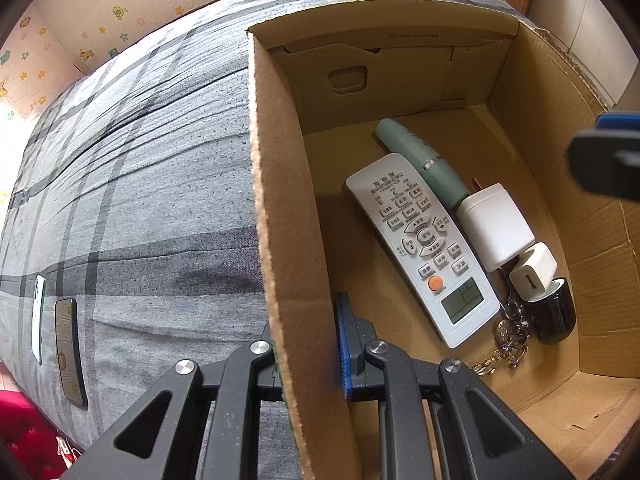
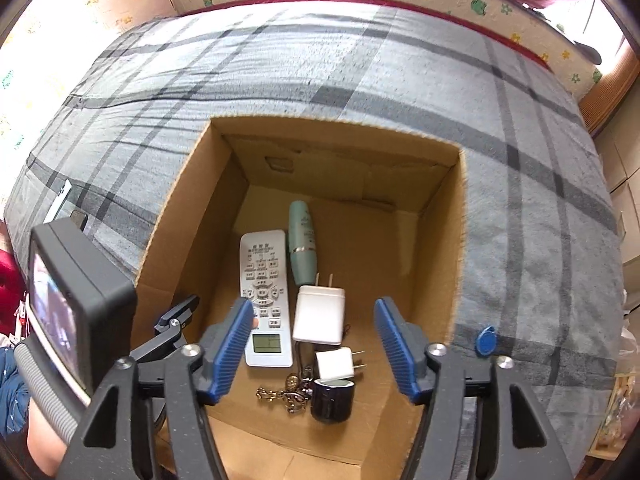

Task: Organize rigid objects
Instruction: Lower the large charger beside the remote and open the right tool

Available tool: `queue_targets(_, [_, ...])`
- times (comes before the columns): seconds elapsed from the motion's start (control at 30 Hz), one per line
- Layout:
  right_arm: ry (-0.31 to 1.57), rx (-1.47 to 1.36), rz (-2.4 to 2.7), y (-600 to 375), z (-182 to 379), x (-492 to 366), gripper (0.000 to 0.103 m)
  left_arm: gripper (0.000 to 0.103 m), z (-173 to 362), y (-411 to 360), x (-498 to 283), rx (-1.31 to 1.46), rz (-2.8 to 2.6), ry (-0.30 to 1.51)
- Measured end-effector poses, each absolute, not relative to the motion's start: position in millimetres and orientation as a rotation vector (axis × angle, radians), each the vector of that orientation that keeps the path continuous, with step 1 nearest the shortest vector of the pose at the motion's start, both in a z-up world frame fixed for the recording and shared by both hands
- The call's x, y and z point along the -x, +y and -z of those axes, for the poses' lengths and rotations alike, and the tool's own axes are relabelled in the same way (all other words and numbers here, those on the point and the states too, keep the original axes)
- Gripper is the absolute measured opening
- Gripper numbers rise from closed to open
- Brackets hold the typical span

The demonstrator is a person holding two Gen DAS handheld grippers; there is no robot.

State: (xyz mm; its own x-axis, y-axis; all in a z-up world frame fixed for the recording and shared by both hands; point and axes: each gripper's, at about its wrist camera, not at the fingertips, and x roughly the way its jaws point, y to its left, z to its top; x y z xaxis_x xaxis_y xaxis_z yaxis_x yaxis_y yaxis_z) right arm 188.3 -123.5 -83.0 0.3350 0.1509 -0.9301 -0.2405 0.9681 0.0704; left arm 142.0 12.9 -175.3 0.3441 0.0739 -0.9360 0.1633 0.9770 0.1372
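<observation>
Left wrist view: the left gripper [image 1: 310,354] tilts steeply down, its jaws clamped on the near left wall of the cardboard box [image 1: 276,216]. Inside lie a remote [image 1: 422,248], a teal tube [image 1: 420,160], two white chargers and a dark jar [image 1: 554,312] — bunched near the right wall.

Right wrist view: the right gripper [image 2: 316,346] hangs above the box's near end, jaws apart and empty — a small charger [image 2: 335,363] lies below.
</observation>
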Motion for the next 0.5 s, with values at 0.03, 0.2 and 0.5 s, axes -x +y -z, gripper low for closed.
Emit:
queue_targets(0.03, [1.199,0.086,-0.252,-126,80,-188,0.072,0.017,175,13,-142,-0.221,0.058,1.221])
queue_targets(0.2, [1.170,0.080,-0.226,-142,66,-187,0.086,0.017,175,13,-142,-0.222,0.059,1.221])
queue_targets(0.5, [1.125,0.094,-0.202,-177,40,-185,0.103,0.017,175,13,-142,-0.221,0.058,1.221])
